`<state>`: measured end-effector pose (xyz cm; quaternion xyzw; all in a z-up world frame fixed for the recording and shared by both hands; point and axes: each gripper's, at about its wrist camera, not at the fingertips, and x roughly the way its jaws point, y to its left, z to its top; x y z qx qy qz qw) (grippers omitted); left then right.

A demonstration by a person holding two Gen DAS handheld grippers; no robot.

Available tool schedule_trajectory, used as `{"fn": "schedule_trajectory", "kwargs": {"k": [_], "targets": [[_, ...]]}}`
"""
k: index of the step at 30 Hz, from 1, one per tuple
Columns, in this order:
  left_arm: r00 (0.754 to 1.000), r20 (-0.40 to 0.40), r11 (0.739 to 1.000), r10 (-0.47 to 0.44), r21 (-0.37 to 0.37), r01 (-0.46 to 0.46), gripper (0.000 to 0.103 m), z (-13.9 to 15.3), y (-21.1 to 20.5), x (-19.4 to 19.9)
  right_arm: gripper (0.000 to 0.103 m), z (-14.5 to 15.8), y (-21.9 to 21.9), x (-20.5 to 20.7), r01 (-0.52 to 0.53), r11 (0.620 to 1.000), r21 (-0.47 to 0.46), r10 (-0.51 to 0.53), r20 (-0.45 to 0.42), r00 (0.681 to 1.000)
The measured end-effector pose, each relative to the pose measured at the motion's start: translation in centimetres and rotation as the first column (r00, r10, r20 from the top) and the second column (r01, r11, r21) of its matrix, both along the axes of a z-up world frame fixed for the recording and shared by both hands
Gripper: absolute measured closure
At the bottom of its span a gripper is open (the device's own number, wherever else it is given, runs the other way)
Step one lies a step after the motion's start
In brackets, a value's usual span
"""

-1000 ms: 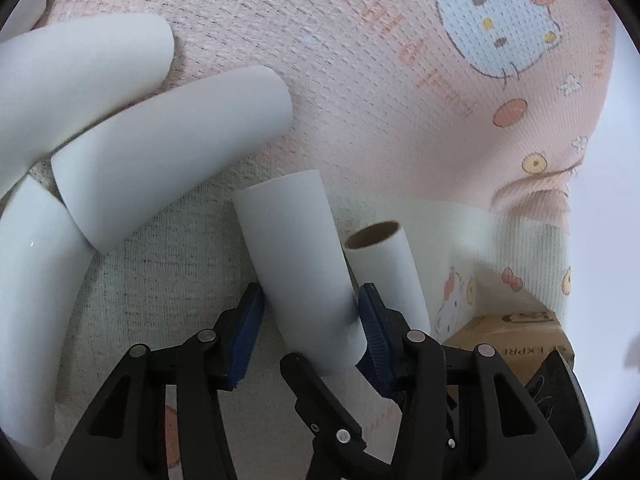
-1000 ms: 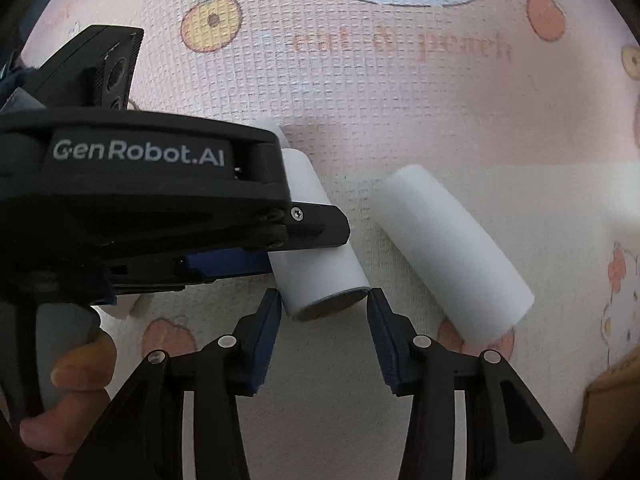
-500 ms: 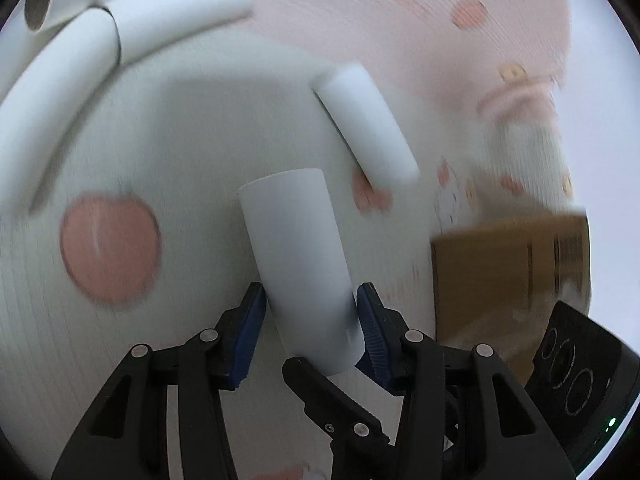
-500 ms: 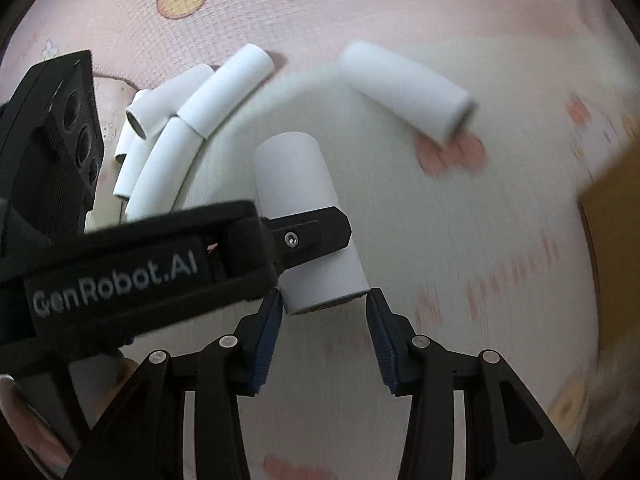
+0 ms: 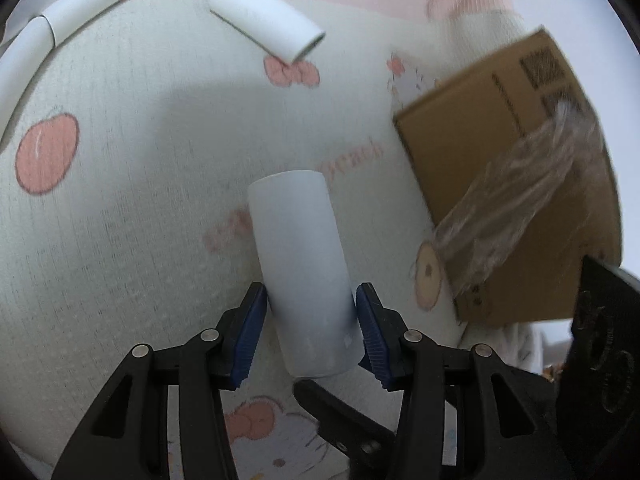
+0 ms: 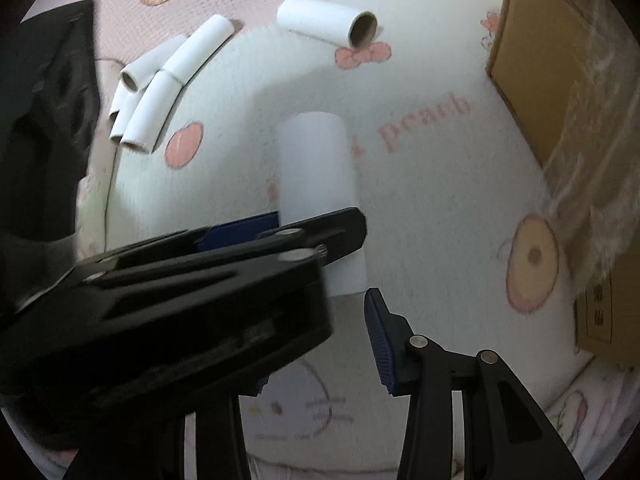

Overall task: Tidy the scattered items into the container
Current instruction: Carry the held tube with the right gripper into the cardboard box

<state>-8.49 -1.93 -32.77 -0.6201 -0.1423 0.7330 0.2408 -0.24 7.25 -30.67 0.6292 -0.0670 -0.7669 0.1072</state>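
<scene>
White tube held above the printed blanket, cardboard box to the right.

The left gripper [image 5: 310, 320] pinched a white tube [image 5: 304, 268] between its blue fingers [image 5: 250, 330]. The right gripper [image 6: 320, 344] sat just behind it, fingers spread, gripping nothing. The cardboard box [image 5: 516, 168] stood nearby; one loose tube [image 6: 328, 24] and a tube cluster [image 6: 160, 84] lay on the blanket [image 5: 120, 200].

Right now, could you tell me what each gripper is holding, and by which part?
The left gripper clamps a white cardboard tube by its near end. The right gripper holds nothing.
</scene>
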Motion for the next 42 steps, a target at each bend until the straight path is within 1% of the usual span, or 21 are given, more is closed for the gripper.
{"fn": "schedule_trajectory", "kwargs": {"k": [1, 4, 6, 8, 9, 12, 14, 16, 18, 21, 24, 27, 30, 31, 32, 34, 39, 40, 42], "targets": [[1.0, -0.012, 1.0, -0.007, 0.002, 0.007, 0.054, 0.0, 0.0, 0.3, 0.066, -0.2, 0.4, -0.6, -0.01, 1.0, 0.003, 0.009, 0.006, 1.0], [1.0, -0.01, 1.0, -0.018, -0.005, 0.018, 0.054, 0.2, 0.0, 0.6, 0.065, -1.0, -0.7, -0.7, -0.037, 0.999, 0.014, 0.037, 0.032, 0.999], [1.0, -0.005, 1.0, -0.012, 0.001, 0.012, 0.054, 0.3, -0.4, 0.5, 0.065, -1.2, -0.7, -1.1, -0.034, 0.999, -0.007, 0.034, 0.048, 0.998], [1.0, 0.006, 1.0, -0.005, 0.018, 0.005, 0.054, 0.3, -1.0, 0.5, 0.063, -1.1, -0.7, -1.2, -0.043, 0.999, -0.007, 0.043, 0.038, 0.998], [1.0, 0.005, 1.0, -0.007, 0.03, 0.007, 0.054, 0.3, -1.1, 0.5, 0.056, -0.8, -1.0, -1.2, -0.065, 0.998, 0.007, 0.065, 0.026, 0.998], [1.0, 0.003, 0.999, -0.016, 0.038, 0.016, 0.054, 0.6, -1.3, 0.4, 0.051, 0.2, -1.6, -1.2, -0.12, 0.991, 0.056, 0.122, -0.03, 0.992], [1.0, 0.011, 0.999, 0.007, 0.044, -0.008, 0.053, 0.7, -1.8, 0.2, 0.051, 0.3, -1.5, -1.6, -0.118, 0.992, 0.039, 0.119, -0.043, 0.992], [0.999, 0.022, 0.998, 0.033, 0.055, -0.034, 0.053, 0.7, -2.3, -0.2, 0.05, -0.2, -1.4, -2.5, -0.101, 0.995, 0.006, 0.101, -0.03, 0.994], [0.998, 0.034, 0.997, 0.057, 0.059, -0.059, 0.053, 0.6, -2.6, -0.6, 0.05, -0.8, -1.0, -3.1, -0.08, 0.996, -0.026, 0.08, -0.013, 0.997], [0.994, 0.066, 0.992, 0.089, 0.08, -0.094, 0.053, 0.1, -3.1, -1.3, 0.05, -2.0, -1.6, -4.3, -0.07, 0.997, -0.024, 0.07, -0.002, 0.998], [0.986, 0.11, 0.984, 0.123, 0.117, -0.136, 0.053, -0.6, -3.5, -2.1, 0.05, -2.6, -2.0, -5.0, -0.068, 0.997, -0.029, 0.068, -0.019, 0.998], [0.98, 0.124, 0.976, 0.153, 0.134, -0.169, 0.053, -0.8, -3.5, -2.8, 0.05, -3.1, -2.5, -5.9, -0.062, 0.997, -0.035, 0.061, -0.038, 0.997], [0.981, 0.12, 0.976, 0.154, 0.134, -0.17, 0.053, -0.6, -3.3, -3.3, 0.052, -3.0, -2.4, -6.2, -0.068, 0.997, -0.025, 0.067, -0.044, 0.997], [0.98, 0.121, 0.976, 0.157, 0.134, -0.173, 0.053, -0.6, -3.3, -3.4, 0.057, -3.0, -2.4, -6.3, -0.07, 0.997, -0.017, 0.069, -0.049, 0.996], [0.978, 0.125, 0.974, 0.165, 0.138, -0.182, 0.053, -0.6, -3.3, -3.6, 0.059, -3.0, -2.3, -6.5, -0.068, 0.998, -0.011, 0.067, -0.048, 0.997], [0.972, 0.141, 0.967, 0.188, 0.145, -0.208, 0.053, -1.0, -3.5, -3.9, 0.059, -3.3, -2.2, -6.8, -0.061, 0.998, -0.021, 0.061, -0.039, 0.997], [0.954, 0.197, 0.945, 0.225, 0.196, -0.264, 0.053, -1.8, -4.3, -4.3, 0.061, -3.1, -1.5, -6.5, -0.051, 0.998, -0.035, 0.049, -0.046, 0.998], [0.952, 0.201, 0.94, 0.231, 0.205, -0.271, 0.059, -2.0, -4.0, -4.5, 0.061, -3.1, -1.4, -6.4, -0.05, 0.998, -0.034, 0.049, -0.047, 0.998], [0.949, 0.21, 0.937, 0.234, 0.213, -0.278, 0.059, -2.1, -3.7, -4.7, 0.061, -2.9, -1.1, -6.2, -0.044, 0.998, -0.034, 0.043, -0.044, 0.998]]}}
